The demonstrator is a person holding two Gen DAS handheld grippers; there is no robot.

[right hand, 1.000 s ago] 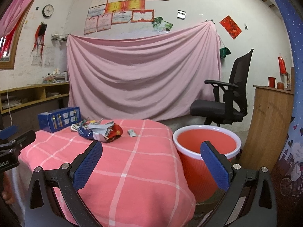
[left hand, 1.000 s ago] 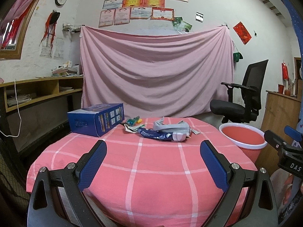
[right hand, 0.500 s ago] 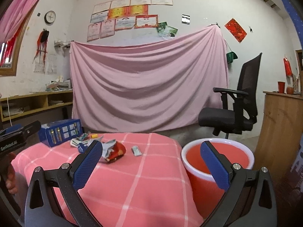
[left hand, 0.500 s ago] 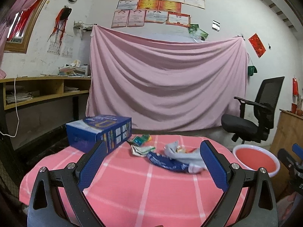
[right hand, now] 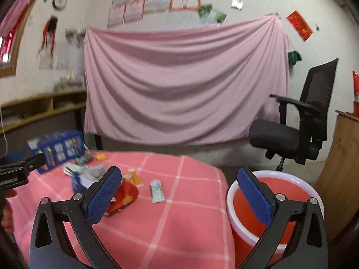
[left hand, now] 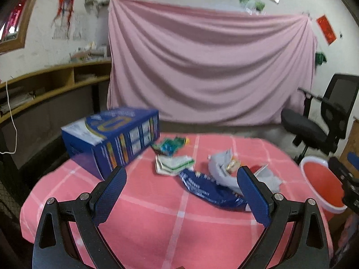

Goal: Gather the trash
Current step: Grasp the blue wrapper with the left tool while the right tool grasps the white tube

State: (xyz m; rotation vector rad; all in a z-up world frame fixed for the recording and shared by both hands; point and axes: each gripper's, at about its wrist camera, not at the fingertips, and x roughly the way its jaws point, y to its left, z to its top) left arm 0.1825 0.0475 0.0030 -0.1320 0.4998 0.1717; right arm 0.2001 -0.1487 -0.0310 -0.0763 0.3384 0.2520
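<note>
- Currently the left gripper hangs over the near part of the table, jaws wide apart, nothing between them.
- Right gripper likewise has its jaws spread wide and empty; it sits over the table's right edge, its right finger in front of the red bucket.
- Table is covered by a pink checked cloth.
- Trash lies in a loose cluster toward the middle-far part of the table: a dark blue wrapper, a crumpled grey wrapper touching it on its far side, a white-and-green packet just to its left, and a teal packet beyond that.
- Right wrist view adds: a red wrapper partly behind the left finger, a small grey-white sachet lying apart to its right, a yellow strip and a small yellow piece farther back.
- Blue carton stands on the table's far-left corner, just beside the teal packet; contact cannot be judged.
- Red bucket with a white rim stands on the floor just beside the table's right side; its contents cannot be made out.
- Both views are motion-blurred; print on the wrappers is unreadable.
- Background: pink sheet hung on the wall, black office chair behind the bucket.
</note>
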